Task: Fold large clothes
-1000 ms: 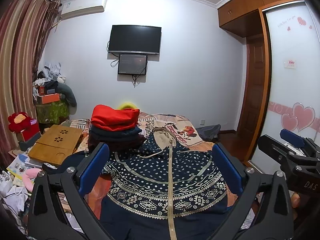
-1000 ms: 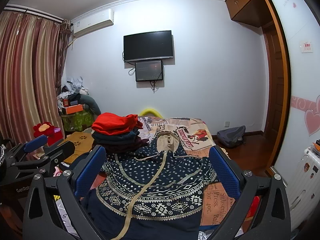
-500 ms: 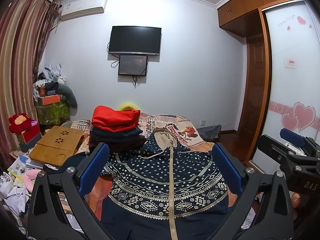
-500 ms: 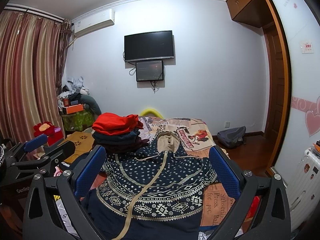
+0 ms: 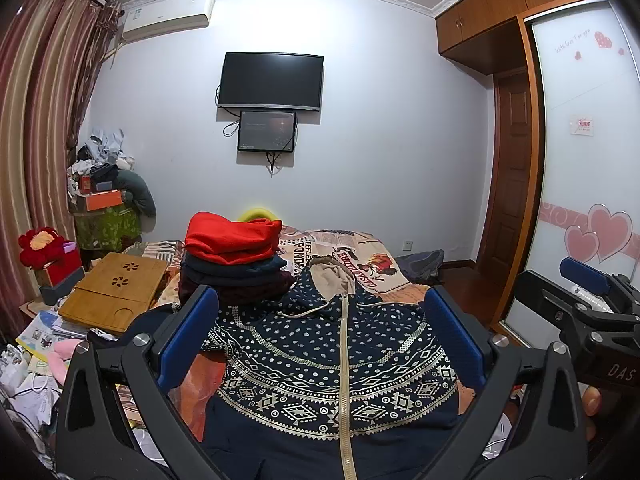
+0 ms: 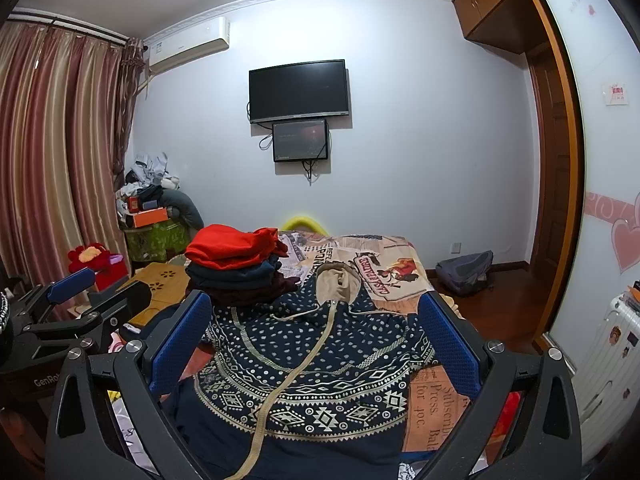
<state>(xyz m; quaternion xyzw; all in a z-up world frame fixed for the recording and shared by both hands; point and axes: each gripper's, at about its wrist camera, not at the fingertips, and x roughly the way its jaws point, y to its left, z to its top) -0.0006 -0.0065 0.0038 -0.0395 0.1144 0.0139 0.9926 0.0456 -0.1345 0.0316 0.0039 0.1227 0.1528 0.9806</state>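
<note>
We have two fisheye views, one per gripper, each looking forward along its own wide-apart jaws from above the near end of the bed. Both face the far wall and its TV. In the left view the hoodie lies between the jaws, close below, with the zip running straight ahead; the right gripper shows outside the right jaw. The right view sits just to the right, so the zip slants and the left gripper shows outside its left jaw. Both share the hoodie, the clothes stack beyond the left jaw, the TV and the curtains.
</note>
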